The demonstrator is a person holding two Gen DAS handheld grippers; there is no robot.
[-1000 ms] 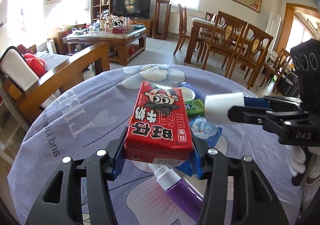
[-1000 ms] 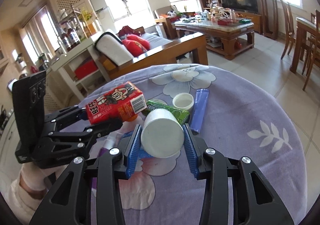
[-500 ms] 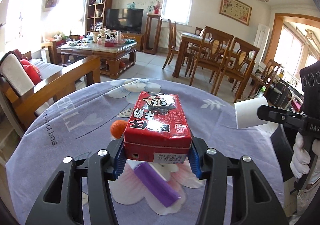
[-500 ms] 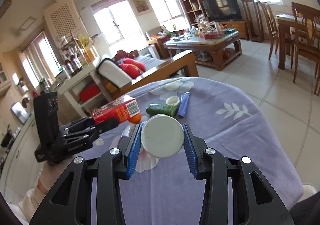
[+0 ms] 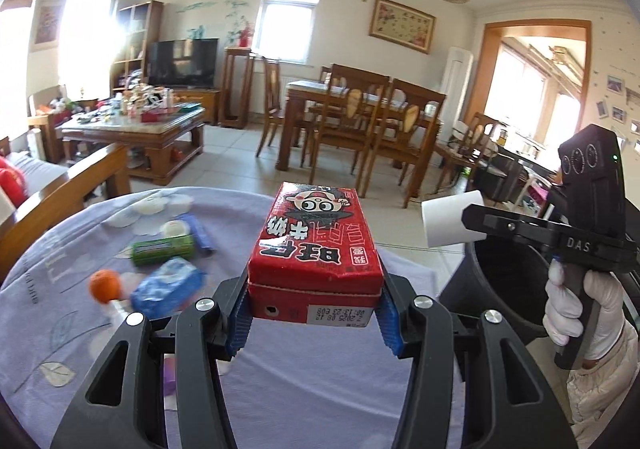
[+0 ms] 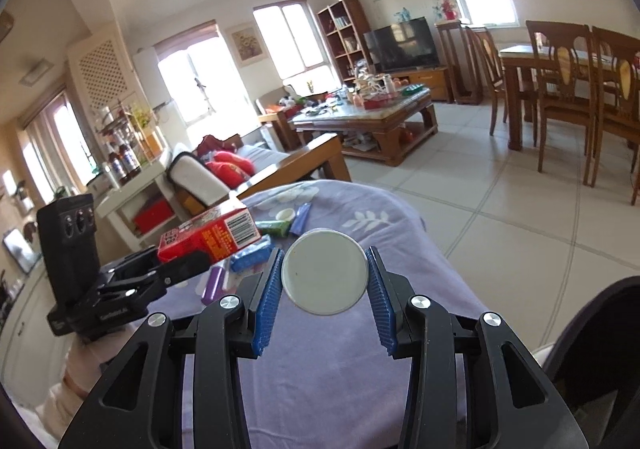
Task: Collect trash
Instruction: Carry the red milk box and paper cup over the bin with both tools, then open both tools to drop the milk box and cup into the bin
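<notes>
Your left gripper (image 5: 314, 313) clamps a red drink carton (image 5: 316, 249) by its two long sides, carried clear above the counter (image 5: 320, 381) with its lavender cloth. Your right gripper (image 6: 325, 287) squeezes a white paper cup (image 6: 325, 277) across its round body, base toward the camera; in the left view the cup hangs at the rim of the black bin (image 5: 504, 281) beside the counter.

The carton looks stiff-walled but crushable, probably light if empty, so the grip across its flat sides is sound. The cup is thin and will likely buckle under more pressure; hold it as lightly as it allows.

On the cloth remain a green packet (image 5: 163, 249), a blue tissue pack (image 5: 168, 287), a small orange fruit (image 5: 105, 285), a white cap (image 5: 175, 227) and a blue wrapper (image 5: 199, 233), all small and light, best pinched across their narrow widths.
</notes>
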